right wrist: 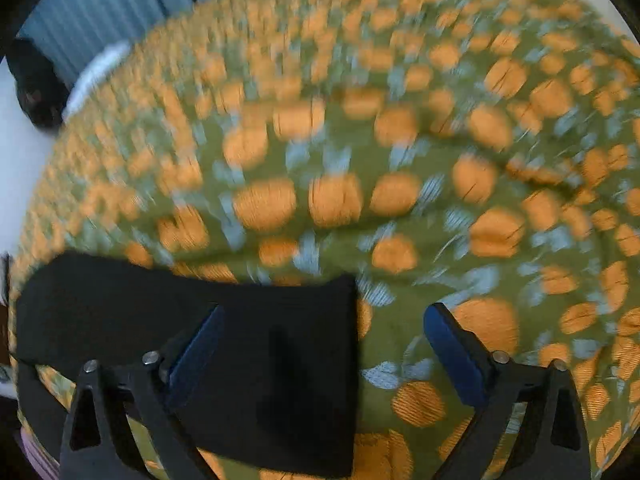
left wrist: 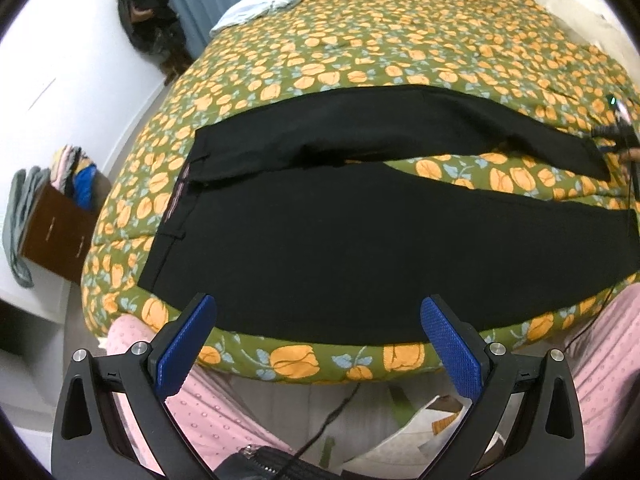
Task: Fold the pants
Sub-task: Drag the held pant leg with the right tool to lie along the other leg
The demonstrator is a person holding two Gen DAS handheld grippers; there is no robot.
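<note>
Black pants lie flat on a green bedspread with orange flowers. The waistband is at the left and the two legs run right, with a gap of bedspread between them. My left gripper hangs open over the pants' near edge, nothing between its blue pads. In the blurred right wrist view, my right gripper stands open above the hem end of a pant leg, its pads not pressing on the cloth. A dark device shows at the far leg's end.
A person's legs in pink dotted trousers stand against the bed's near edge. A brown box of clothes sits on the floor at the left. White cloth lies at the bed's far side. A black zipped bag hangs below.
</note>
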